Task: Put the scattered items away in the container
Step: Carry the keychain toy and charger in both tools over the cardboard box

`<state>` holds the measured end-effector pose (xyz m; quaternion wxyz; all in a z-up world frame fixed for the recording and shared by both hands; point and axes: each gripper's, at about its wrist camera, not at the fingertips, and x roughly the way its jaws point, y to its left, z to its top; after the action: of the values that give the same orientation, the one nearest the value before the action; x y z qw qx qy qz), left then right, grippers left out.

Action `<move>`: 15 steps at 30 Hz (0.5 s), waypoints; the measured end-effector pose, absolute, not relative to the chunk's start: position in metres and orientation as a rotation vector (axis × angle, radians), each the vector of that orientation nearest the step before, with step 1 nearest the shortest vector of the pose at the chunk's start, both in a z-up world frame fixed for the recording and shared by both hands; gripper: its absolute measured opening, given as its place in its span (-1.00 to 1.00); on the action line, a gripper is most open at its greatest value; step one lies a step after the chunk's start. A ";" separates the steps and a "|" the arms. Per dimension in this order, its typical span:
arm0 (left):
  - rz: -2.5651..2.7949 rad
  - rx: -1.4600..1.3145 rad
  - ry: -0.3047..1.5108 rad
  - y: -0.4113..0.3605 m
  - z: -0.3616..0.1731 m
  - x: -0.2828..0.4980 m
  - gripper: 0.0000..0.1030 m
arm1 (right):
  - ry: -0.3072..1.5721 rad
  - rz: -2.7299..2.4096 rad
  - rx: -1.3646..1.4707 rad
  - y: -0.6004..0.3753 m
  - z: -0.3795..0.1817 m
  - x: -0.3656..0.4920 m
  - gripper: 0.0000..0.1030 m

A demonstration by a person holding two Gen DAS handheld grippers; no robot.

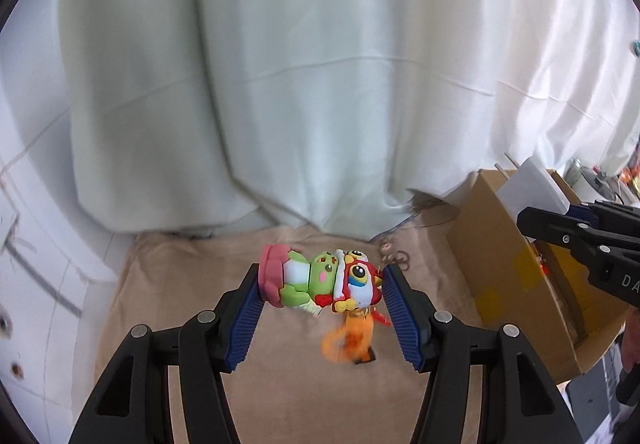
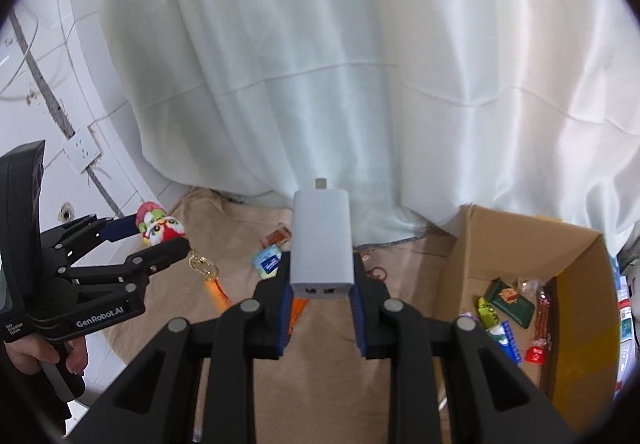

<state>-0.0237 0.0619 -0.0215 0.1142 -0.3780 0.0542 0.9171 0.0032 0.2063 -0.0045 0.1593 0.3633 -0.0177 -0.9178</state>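
Observation:
My left gripper [image 1: 320, 284] is shut on a colourful toy figure keychain [image 1: 320, 278], held sideways above the beige cloth, its orange tassel [image 1: 348, 340] dangling below. In the right wrist view that same toy [image 2: 160, 228] shows at the left between the left gripper's fingers [image 2: 160, 252]. My right gripper [image 2: 322, 280] is shut on a grey charger block [image 2: 322, 240] with two ports facing the camera. The open cardboard box [image 2: 576, 244] stands at the right, with several snack packets [image 2: 508, 302] inside. The right gripper [image 1: 560, 228] with the charger [image 1: 532, 183] appears over the box [image 1: 480, 211] in the left wrist view.
A small blue packet [image 2: 267, 263] and an orange item [image 2: 278, 236] lie on the beige cloth [image 2: 320, 384] ahead of the right gripper. Hair rings [image 1: 396, 256] lie near the white curtain [image 1: 320, 83]. A tiled wall with a socket [image 2: 82, 149] is at the left. A hand [image 2: 40, 356] holds the left gripper.

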 end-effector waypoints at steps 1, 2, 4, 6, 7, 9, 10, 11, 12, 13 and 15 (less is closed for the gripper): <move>2.685 -1.100 0.158 0.068 -0.016 -0.026 0.16 | -0.054 -2.635 1.033 0.210 -0.002 0.004 -0.43; 2.678 -1.092 0.154 0.074 -0.011 -0.029 0.16 | -0.060 -2.649 1.026 0.216 0.002 0.006 -0.43; 2.665 -1.061 0.158 0.087 -0.002 -0.034 0.16 | -0.066 -2.678 1.013 0.228 0.009 0.008 -0.43; 2.654 -1.025 0.179 0.102 0.006 -0.038 0.16 | -0.072 -2.711 1.002 0.243 0.015 0.012 -0.43; 2.647 -1.003 0.187 0.112 0.011 -0.040 0.16 | -0.077 -2.726 1.002 0.251 0.018 0.014 -0.43; 2.632 -0.979 0.191 0.128 0.019 -0.044 0.16 | -0.083 -2.755 0.995 0.264 0.022 0.018 -0.43; 2.622 -0.965 0.186 0.137 0.024 -0.047 0.16 | -0.083 -2.774 0.992 0.272 0.024 0.020 -0.43; 2.615 -0.953 0.183 0.145 0.028 -0.049 0.16 | -0.084 -2.789 0.990 0.278 0.026 0.022 -0.43; 2.609 -0.938 0.185 0.154 0.034 -0.051 0.16 | -0.089 -2.806 0.989 0.285 0.027 0.024 -0.43; 2.601 -0.925 0.185 0.164 0.038 -0.053 0.16 | -0.094 -2.821 0.989 0.293 0.028 0.027 -0.43; 2.576 -0.898 0.182 0.183 0.047 -0.057 0.16 | -0.099 -2.846 0.992 0.306 0.030 0.032 -0.43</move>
<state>-0.0566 0.1828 0.0468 0.2022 -0.3218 0.0652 0.9227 0.0321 0.3058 0.0296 0.0630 0.3283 -0.0328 -0.9419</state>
